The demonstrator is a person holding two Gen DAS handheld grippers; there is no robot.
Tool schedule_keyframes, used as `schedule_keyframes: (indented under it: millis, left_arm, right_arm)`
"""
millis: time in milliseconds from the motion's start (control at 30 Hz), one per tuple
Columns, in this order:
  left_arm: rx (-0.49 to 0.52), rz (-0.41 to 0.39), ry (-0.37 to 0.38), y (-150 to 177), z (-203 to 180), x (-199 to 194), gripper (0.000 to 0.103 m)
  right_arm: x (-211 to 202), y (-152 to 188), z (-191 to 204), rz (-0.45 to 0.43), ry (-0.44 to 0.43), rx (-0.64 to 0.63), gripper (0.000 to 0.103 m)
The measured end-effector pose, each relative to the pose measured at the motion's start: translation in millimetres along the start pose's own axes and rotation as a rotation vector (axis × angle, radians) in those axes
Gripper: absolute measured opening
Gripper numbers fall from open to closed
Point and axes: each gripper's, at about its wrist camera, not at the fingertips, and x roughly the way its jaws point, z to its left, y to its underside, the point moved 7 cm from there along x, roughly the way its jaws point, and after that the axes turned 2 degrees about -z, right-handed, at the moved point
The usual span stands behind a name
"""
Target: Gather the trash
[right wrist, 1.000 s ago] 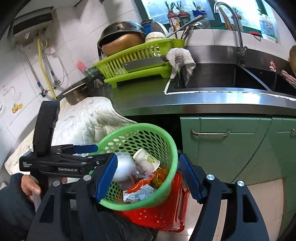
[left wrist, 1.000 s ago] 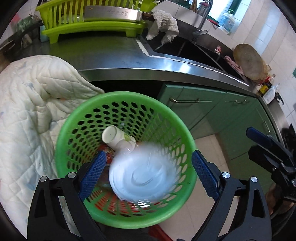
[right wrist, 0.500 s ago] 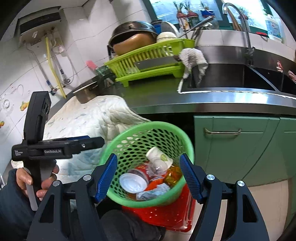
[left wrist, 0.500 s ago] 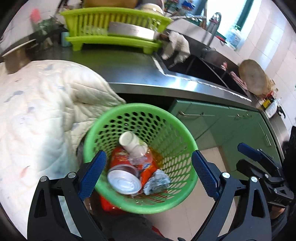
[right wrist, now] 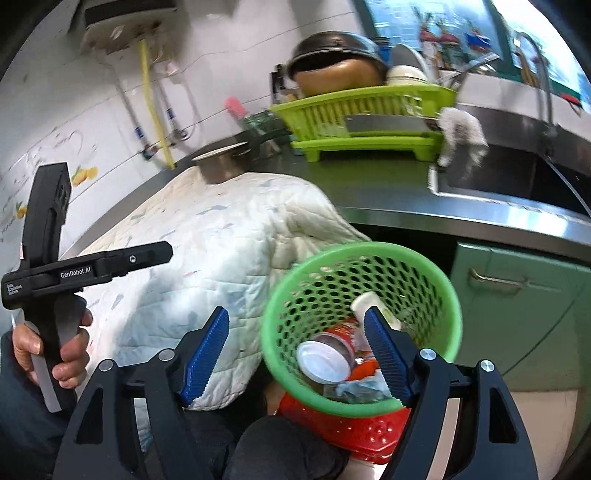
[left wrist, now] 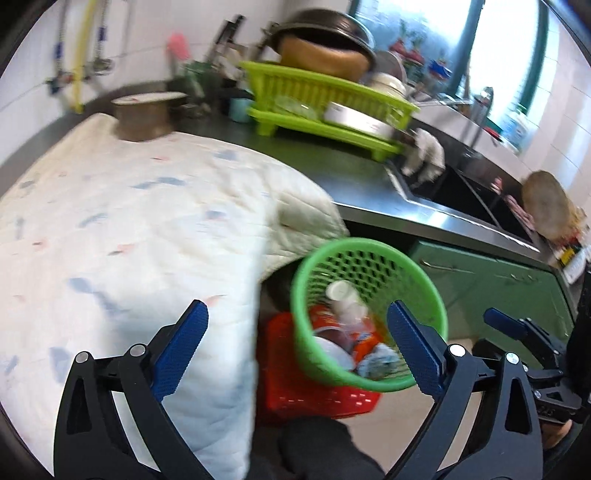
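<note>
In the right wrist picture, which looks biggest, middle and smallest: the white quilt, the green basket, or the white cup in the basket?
1. The white quilt looks biggest.
2. The green basket is in the middle.
3. The white cup looks smallest.

White tiled walls (right wrist: pixel 110 155) rise behind a dark steel worktop (right wrist: pixel 369 184) ahead of the jaws. A yellow hose (right wrist: pixel 155 103) runs down the wall under a white water heater (right wrist: pixel 125 22). Right of the jaws, a sink (right wrist: pixel 517 177) sits below a bright window (left wrist: pixel 498 55); green cabinet doors (right wrist: pixel 517 288) stand underneath, above a pale tiled floor (left wrist: pixel 399 424).
</note>
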Motion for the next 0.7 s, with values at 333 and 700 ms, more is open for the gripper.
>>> schedule_keyframes:
  millis: [333, 700]
  left_arm:
    - [-0.049, -0.075, -0.161, 6, 62, -54, 0.098]
    - [-0.130, -0.136, -0.313, 22, 127, -106, 0.098]
  right_arm:
    - [17, -12, 61, 0.022, -0.053, -0.088, 0.080]
    - [38, -23, 106, 0.051, -0.062, -0.149, 0.085]
